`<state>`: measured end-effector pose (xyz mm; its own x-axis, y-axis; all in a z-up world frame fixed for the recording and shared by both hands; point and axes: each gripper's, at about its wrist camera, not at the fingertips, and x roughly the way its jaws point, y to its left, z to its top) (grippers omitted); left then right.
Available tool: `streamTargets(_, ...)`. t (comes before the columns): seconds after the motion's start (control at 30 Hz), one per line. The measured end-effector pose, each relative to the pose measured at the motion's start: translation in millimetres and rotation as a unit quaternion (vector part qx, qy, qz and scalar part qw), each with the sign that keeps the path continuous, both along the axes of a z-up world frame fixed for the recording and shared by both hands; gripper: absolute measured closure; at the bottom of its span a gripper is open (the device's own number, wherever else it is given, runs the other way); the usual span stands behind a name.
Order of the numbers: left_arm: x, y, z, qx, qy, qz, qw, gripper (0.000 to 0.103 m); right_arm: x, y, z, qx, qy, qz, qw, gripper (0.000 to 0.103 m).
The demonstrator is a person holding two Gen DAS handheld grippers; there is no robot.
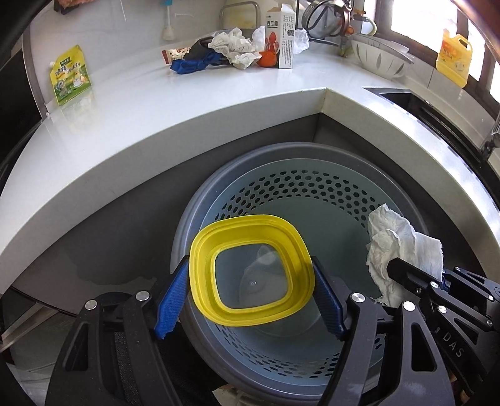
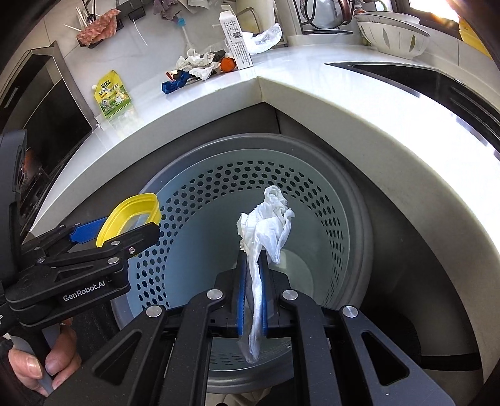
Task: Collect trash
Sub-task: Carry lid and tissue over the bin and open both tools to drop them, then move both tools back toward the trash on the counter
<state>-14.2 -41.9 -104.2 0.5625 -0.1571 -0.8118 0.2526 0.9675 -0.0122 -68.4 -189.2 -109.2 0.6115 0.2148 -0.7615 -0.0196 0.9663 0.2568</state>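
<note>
A white patterned bowl (image 1: pixel 379 57) is sitting upside down beside the sink (image 1: pixel 415 100), a yellow detergent jug (image 1: pixel 453 59) is standing on the sill behind it, and 1 glass kettle (image 1: pixel 328 18) (partly cropped) is resting by the wall.

One bin (image 1: pixel 281 162), one yellow lid (image 1: pixel 250 274), one carton (image 1: pixel 282 40), one green pouch (image 1: pixel 70 76), perhaps three crumpled papers.

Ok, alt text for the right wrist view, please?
The right gripper pinches a crumpled white tissue above a perforated grey bin. At left, the left gripper holds a yellow lid over the rim; behind, more trash lies on the white counter.
</note>
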Motion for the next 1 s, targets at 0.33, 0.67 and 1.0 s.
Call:
streamTargets(0.33,2,2,1,-0.007,0.005,0.005,1.0000,0.019,-3,-1,5,-0.001,-0.015,-0.006,1.000,0.065)
streamTargets(0.67,-2,5,6,-0.011,-0.007,0.011,0.9999,0.014,-8,-5,11,-0.001,-0.024,-0.010,1.000,0.065)
streamTargets(1.0,-6,15,21,-0.034,-0.027,0.022,0.9988,0.011,-14,-4,27,-0.003,-0.049,-0.015,0.999,0.060)
